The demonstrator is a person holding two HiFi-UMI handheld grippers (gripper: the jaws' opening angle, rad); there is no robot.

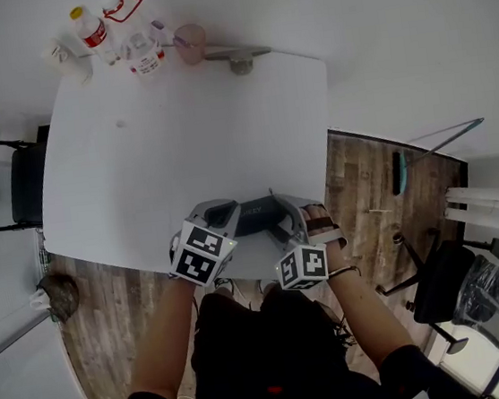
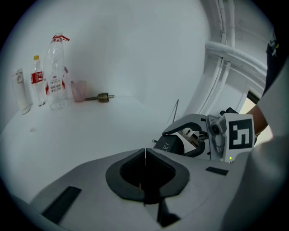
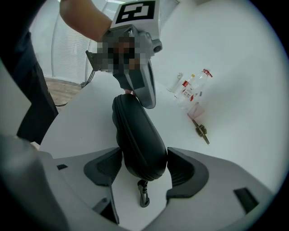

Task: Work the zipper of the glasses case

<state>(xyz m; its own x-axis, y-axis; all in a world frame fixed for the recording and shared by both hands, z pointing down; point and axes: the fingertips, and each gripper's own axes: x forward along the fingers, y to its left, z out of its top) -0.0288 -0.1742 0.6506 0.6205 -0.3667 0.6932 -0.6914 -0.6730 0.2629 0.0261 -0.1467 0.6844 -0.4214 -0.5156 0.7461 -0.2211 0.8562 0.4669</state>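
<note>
The right gripper [image 3: 143, 153] is released, its jaws spread wide. The near end of the black glasses case [image 3: 135, 135] lies between them, with a pad close on either side but neither one squeezing it. A small dark clip [image 3: 143, 194] hangs from that end and lies on the white table [image 3: 86, 122] in the gap between the jaws, closer to the camera than the case. From there the case runs straight away from the right gripper, its zipper seam along the side.

At the far end of the case the left gripper [image 2: 145, 151] points in from the opposite side, its tip against the case. Its jaws are clenched together. No view shows whether something thin is pinched between them.

Well beyond both grippers, at the table's far edge, stand a pink cup [image 2: 78, 90] and a few plastic bottles [image 2: 55, 76]. A small metal fitting [image 2: 103, 97] lies beside the cup.
</note>
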